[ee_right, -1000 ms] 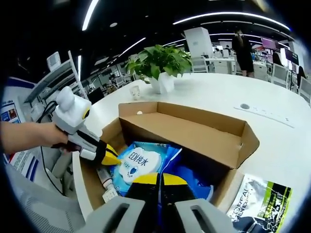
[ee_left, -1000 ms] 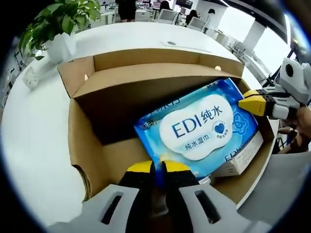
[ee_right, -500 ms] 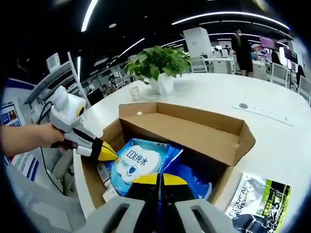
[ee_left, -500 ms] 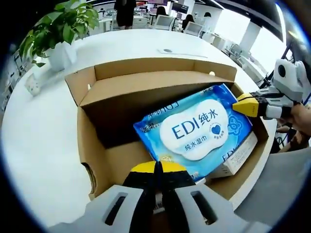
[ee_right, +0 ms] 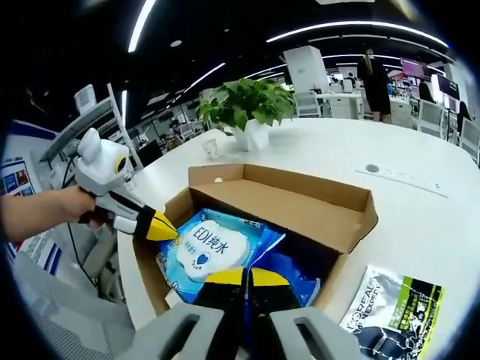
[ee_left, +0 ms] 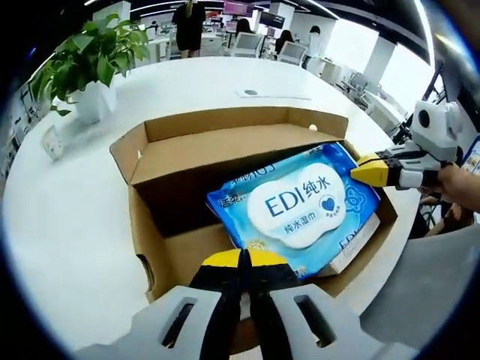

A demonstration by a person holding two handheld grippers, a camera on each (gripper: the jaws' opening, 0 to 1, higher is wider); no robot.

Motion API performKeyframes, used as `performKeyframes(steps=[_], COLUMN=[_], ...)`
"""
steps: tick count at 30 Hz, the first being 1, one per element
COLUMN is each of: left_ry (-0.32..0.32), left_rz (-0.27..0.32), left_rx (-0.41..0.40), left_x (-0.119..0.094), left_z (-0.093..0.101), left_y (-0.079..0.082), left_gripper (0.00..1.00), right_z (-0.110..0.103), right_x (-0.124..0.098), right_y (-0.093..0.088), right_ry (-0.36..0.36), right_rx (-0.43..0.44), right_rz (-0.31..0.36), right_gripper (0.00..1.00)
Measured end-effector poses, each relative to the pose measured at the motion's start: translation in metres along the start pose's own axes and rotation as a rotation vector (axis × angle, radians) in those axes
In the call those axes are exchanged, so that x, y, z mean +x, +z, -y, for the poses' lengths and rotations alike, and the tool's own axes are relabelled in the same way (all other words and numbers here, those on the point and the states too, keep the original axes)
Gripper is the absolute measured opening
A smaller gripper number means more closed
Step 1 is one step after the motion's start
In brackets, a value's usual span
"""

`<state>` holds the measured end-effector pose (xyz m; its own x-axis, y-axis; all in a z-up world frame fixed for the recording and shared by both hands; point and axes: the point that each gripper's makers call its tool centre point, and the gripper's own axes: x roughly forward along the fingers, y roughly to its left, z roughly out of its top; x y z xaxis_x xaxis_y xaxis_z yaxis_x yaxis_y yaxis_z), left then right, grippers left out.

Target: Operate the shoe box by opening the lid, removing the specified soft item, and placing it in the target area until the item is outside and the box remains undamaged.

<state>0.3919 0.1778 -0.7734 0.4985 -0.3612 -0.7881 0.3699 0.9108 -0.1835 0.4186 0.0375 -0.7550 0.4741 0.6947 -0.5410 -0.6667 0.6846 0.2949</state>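
The left gripper [ee_left: 244, 259] and right gripper [ee_right: 245, 276] each pinch an opposite end of the soft blue wet-wipe pack [ee_left: 300, 206], which hangs over the open brown cardboard shoe box [ee_left: 150, 240]. Just right of the right gripper, the right gripper view shows a green and black packet [ee_right: 394, 307] on the round white table [ee_left: 67, 225]. Far behind the box stands a leafy green plant in a white pot [ee_right: 247, 105].

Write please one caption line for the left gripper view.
Both grippers, left and right, pinch a blue wipes pack above the open cardboard box.
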Motion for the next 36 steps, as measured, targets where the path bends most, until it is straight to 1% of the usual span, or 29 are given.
performKeyframes(steps=[9, 15, 17, 21, 28, 36], left_ry=[-0.011, -0.028, -0.031, -0.047, -0.072, -0.103], left_rz=[0.039, 0.058, 0.070, 0.078, 0.094, 0.099], left_rx=[0.027, 0.026, 0.012, -0.007, 0.003, 0.011], left_x=[-0.017, -0.021, -0.022, -0.023, -0.024, -0.017], left_z=[0.015, 0.029, 0.033, 0.041, 0.060, 0.085], left_y=[0.016, 0.025, 0.029, 0.033, 0.044, 0.054], left_gripper=[0.00, 0.00, 0.00, 0.00, 0.00, 0.00], right_z=[0.001, 0.006, 0.007, 0.012, 0.024, 0.041], right_x=[-0.019, -0.033, -0.039, -0.048, -0.068, -0.087], right_y=[0.008, 0.012, 0.012, 0.013, 0.015, 0.012], right_ry=[0.005, -0.004, -0.007, -0.015, -0.033, -0.060], right_rx=[0.008, 0.012, 0.015, 0.020, 0.029, 0.040], right_rz=[0.029, 0.049, 0.055, 0.062, 0.078, 0.080], right_gripper=[0.00, 0.00, 0.00, 0.00, 0.00, 0.00])
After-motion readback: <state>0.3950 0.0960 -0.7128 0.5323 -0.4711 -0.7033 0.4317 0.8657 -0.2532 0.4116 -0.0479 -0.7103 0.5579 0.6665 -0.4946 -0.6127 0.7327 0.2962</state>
